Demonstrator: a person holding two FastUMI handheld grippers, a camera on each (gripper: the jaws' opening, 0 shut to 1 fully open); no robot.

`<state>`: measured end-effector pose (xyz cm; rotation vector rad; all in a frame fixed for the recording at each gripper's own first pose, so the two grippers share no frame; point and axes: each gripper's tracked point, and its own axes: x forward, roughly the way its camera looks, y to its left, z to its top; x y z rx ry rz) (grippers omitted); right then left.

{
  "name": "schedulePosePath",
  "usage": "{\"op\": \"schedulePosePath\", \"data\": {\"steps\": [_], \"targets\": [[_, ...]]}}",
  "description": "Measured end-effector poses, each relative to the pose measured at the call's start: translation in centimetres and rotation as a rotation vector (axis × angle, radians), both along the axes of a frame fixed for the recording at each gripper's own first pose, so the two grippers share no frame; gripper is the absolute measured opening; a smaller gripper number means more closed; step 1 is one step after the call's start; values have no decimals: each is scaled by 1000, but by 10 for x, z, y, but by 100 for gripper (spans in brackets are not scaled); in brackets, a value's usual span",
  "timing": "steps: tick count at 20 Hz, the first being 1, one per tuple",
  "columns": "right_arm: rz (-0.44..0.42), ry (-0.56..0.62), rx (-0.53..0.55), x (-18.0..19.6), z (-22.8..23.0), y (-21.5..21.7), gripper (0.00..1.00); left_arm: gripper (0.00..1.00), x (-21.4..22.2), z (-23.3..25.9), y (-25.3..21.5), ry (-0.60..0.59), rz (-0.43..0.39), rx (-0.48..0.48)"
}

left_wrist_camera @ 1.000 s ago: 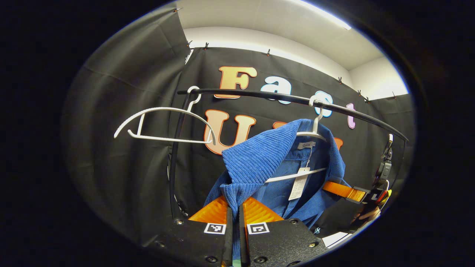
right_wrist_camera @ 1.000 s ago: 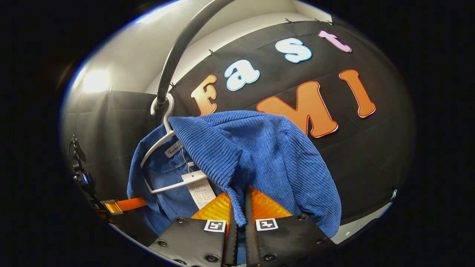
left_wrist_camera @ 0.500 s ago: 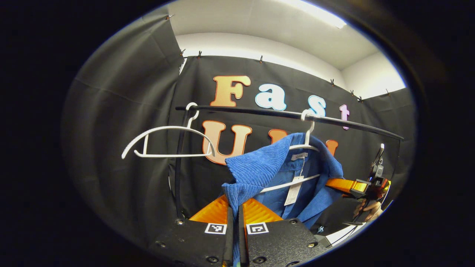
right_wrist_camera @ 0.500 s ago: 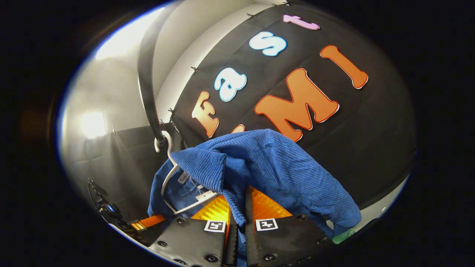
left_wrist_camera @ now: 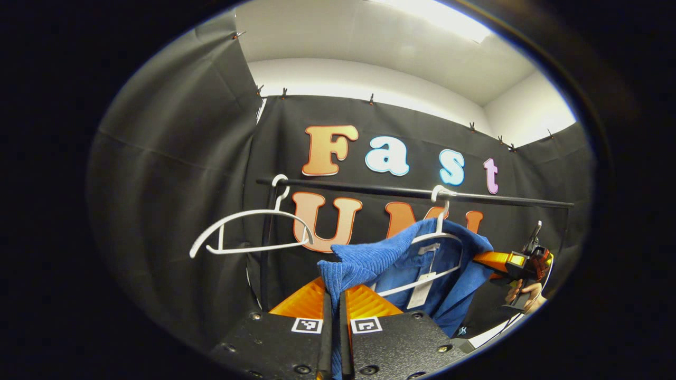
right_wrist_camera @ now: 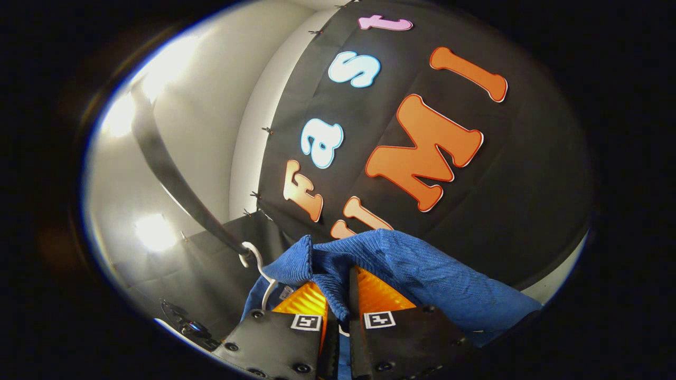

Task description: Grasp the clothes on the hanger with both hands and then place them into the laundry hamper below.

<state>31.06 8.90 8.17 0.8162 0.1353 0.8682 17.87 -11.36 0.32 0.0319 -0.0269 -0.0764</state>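
Both grips are made: the left gripper (left_wrist_camera: 334, 295) pinches one collar flap of the blue corduroy shirt (left_wrist_camera: 401, 258), and the right gripper (right_wrist_camera: 338, 295) pinches the other flap. The shirt hangs half-freed on its white hanger (left_wrist_camera: 441, 235) under the black rail (left_wrist_camera: 369, 189), beside an empty hanger (left_wrist_camera: 248, 232). Sliding it off and lowering it into the hamper remain; its long axis runs downward, collar uppermost.
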Motion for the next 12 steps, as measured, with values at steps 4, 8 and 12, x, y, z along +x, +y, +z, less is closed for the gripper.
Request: {"op": "schedulePosePath", "data": {"steps": [4, 8, 12], "targets": [[37, 23, 55, 10, 18, -5, 16, 6, 10, 13, 6, -11, -1, -42], [81, 50, 89, 18, 34, -8, 16, 6, 25, 24, 15, -18, -11, -32], [90, 64, 88, 29, 43, -15, 16, 6, 39, 33, 11, -17, -49, -55]]}}
